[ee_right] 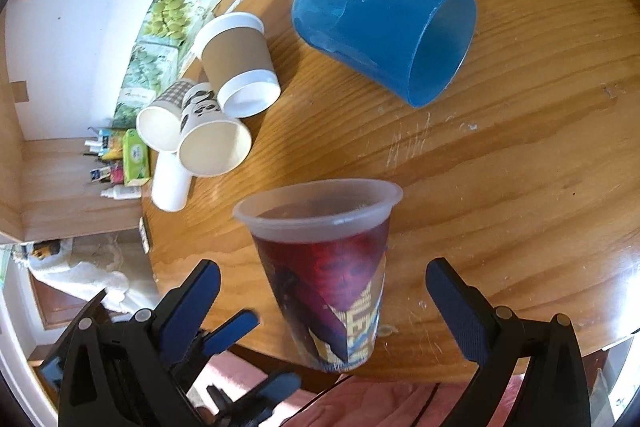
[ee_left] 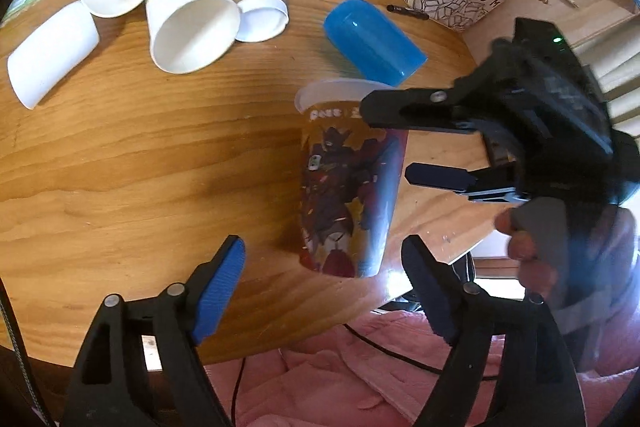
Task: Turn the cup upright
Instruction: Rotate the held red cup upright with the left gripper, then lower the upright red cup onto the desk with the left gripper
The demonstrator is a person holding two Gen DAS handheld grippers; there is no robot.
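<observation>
While its jaws stood wide and empty, the right hand-held gripper point(ee_right: 322, 301) faced the printed cup point(ee_right: 326, 279) straight ahead between its fingers — mouth up, axis vertical, near the table point(ee_right: 500, 167) edge; the left hand-held gripper point(ee_left: 322, 283), also wide, sat slightly farther off.

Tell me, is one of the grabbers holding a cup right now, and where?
No, nothing is held. The printed cup stands upright near the table edge, between the open fingers of the right gripper without touching. The left gripper is open too.
</observation>
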